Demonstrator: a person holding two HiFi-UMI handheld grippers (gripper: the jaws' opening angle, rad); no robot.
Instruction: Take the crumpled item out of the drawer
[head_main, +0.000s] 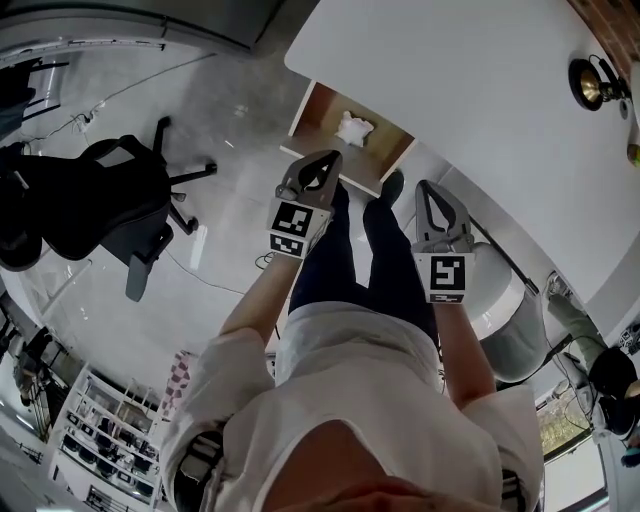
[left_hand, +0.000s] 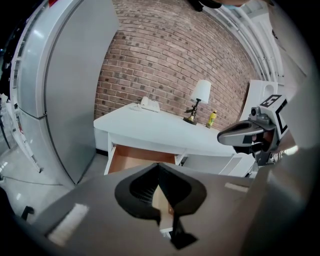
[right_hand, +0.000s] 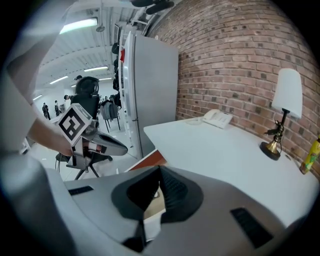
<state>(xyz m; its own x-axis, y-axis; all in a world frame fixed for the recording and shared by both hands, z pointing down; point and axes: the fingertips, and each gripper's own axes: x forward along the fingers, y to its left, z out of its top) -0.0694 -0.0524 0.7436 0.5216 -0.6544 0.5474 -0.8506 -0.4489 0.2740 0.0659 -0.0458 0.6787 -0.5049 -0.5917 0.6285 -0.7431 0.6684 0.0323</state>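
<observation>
Both tongs have their jaws closed tip to tip, with nothing between them. In the head view the left gripper (head_main: 321, 160) and the right gripper (head_main: 432, 189) are held side by side above the person's legs, both aimed toward 12 o'clock at the open drawer (head_main: 322, 108). Each gripper view shows the same: the left gripper (left_hand: 159, 170) closes to a point over the drawer (left_hand: 131, 159), and the right gripper (right_hand: 160, 170) closes to a point at the desk edge.

The crumpled item (head_main: 354, 127) lies on the drawer's brown floor, toward the back, under the white desk (head_main: 450, 80). It sits near the left gripper's tips, at about 1 o'clock from them, and farther from the right gripper's tips, at about 10 o'clock. Neither touches it.

The item is a small white lump, bunched and lobed, about as wide as it is long, so no clear long axis or pointing direction shows.
</observation>
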